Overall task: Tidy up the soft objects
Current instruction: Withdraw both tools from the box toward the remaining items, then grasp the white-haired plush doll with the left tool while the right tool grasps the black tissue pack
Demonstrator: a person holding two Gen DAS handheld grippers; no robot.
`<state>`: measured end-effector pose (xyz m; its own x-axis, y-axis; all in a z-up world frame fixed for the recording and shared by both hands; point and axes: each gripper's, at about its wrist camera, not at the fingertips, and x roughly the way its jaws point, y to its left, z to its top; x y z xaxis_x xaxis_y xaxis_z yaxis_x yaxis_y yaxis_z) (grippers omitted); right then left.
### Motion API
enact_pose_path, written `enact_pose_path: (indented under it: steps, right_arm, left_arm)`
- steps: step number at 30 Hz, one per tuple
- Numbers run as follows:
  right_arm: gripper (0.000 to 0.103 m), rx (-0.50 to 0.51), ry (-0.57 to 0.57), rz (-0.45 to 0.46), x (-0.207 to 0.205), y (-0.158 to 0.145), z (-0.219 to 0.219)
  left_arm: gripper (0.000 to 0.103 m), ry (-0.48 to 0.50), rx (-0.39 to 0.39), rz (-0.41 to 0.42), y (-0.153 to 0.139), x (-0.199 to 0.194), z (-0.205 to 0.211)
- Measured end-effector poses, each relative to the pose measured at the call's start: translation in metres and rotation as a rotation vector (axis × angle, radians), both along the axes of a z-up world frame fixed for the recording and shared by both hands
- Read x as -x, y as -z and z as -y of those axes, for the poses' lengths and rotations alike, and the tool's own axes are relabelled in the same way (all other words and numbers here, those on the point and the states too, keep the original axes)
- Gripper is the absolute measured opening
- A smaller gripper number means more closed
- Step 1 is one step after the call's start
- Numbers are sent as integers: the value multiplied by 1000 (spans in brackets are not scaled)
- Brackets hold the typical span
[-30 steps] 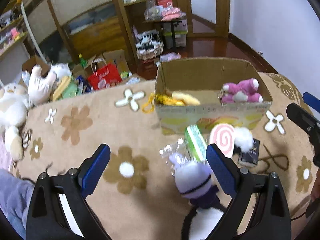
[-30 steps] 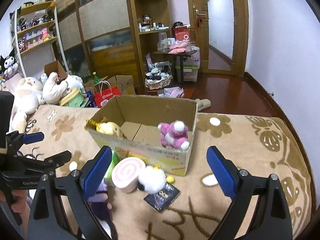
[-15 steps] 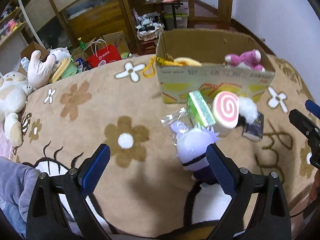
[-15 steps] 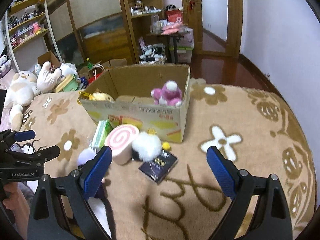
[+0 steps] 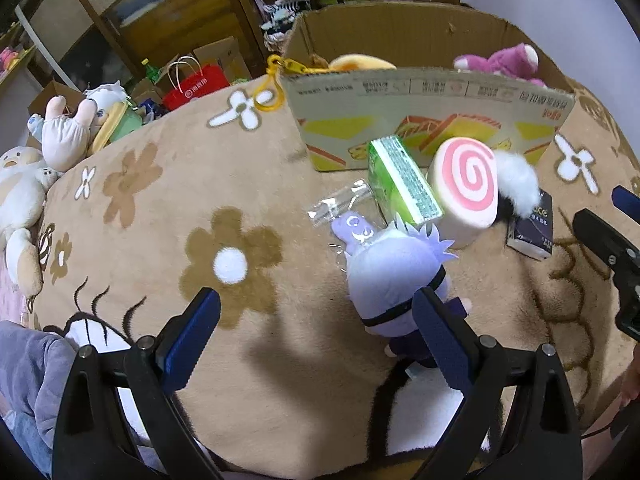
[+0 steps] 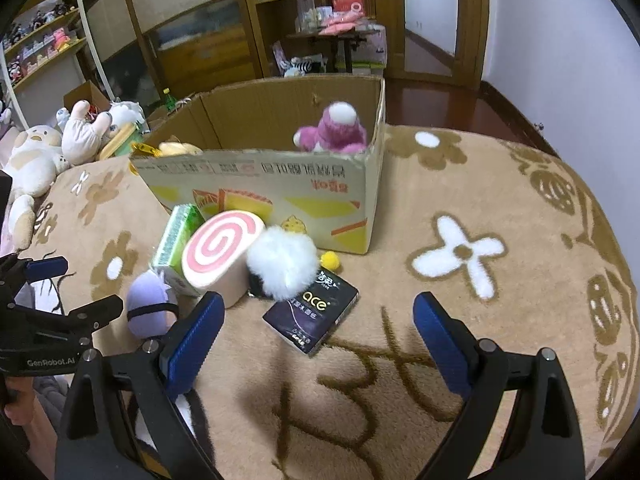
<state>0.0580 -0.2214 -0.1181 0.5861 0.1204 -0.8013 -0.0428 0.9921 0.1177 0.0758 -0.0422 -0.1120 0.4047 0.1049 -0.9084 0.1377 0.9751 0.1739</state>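
Lower center of both views, my left gripper [image 5: 316,332] and right gripper [image 6: 318,332] are spread wide, empty; purple plush [image 5: 394,280] sits mid-frame below the cardboard box [image 5: 432,116].

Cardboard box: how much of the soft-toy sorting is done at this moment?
Partly done. The cardboard box already holds a pink plush and a yellow plush. Nothing is in hand: the left tool and right tool are both open. Still outside on the blanket: the purple plush, the swirl-roll plush and the white pom-pom.
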Motion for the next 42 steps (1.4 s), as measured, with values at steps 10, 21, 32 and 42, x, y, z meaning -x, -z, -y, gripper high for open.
enact_pose_path:
  steps: [10,21,32,42]
  right_arm:
    - [99,3,11,-60,-18,26,0]
    - [95,-2,7,-122,-33,49,-2]
    - [90,11,0,-143,-39,59,-7]
    - [82,14,-17,-167,-44,68,-14]
  left_arm:
    - [96,21,26,-62,19,-10,11]
    - [96,21,99,-123,33,-19,16]
    - [96,33,82,-165,47,-24,29]
    - [85,12,142,-216,64,-30,24]
